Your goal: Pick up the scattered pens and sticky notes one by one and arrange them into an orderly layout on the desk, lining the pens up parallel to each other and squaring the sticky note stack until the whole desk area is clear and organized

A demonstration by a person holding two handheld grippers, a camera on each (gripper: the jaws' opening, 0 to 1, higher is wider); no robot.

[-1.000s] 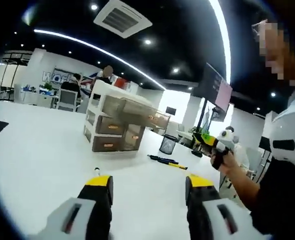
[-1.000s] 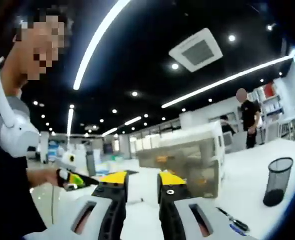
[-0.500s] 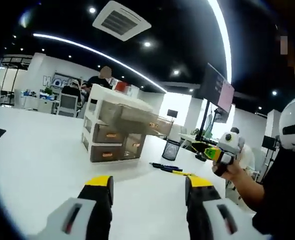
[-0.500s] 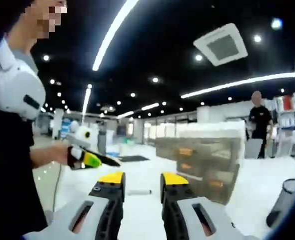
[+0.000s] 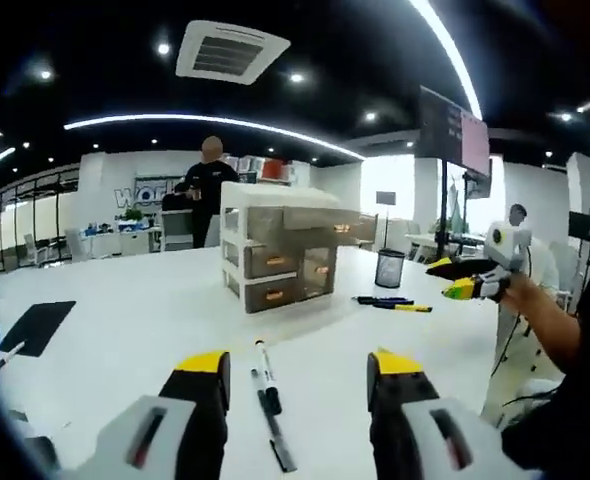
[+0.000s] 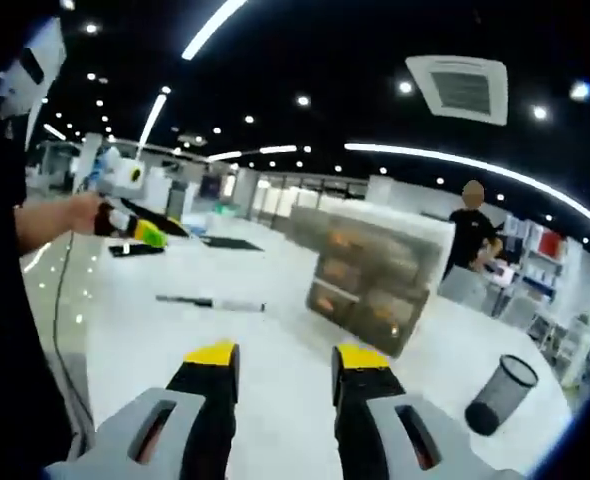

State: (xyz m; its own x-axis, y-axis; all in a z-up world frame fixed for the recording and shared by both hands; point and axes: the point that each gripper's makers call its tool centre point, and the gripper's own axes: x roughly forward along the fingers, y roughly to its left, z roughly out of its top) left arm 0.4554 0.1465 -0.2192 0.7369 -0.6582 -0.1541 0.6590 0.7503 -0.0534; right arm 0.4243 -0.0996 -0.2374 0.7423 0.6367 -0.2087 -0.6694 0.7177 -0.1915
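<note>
Holding both tools above the white desk (image 5: 125,310), you keep the left gripper (image 5: 297,368) and right gripper (image 6: 285,358) parted, gripping nothing. One pen (image 5: 268,393) lies between your left jaws; more pens (image 5: 392,303) beside the mesh cup (image 5: 388,268).

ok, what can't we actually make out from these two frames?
- Sticky notes: the dark flat item at the desk's left in the left gripper view is too small to identify.
- Pens beside the mesh cup, left gripper view: too small to count.
- Drawer unit contents: blurred in the right gripper view.
- Marker: near end cut off by the bottom edge, between the left hand-held gripper tips.
</note>
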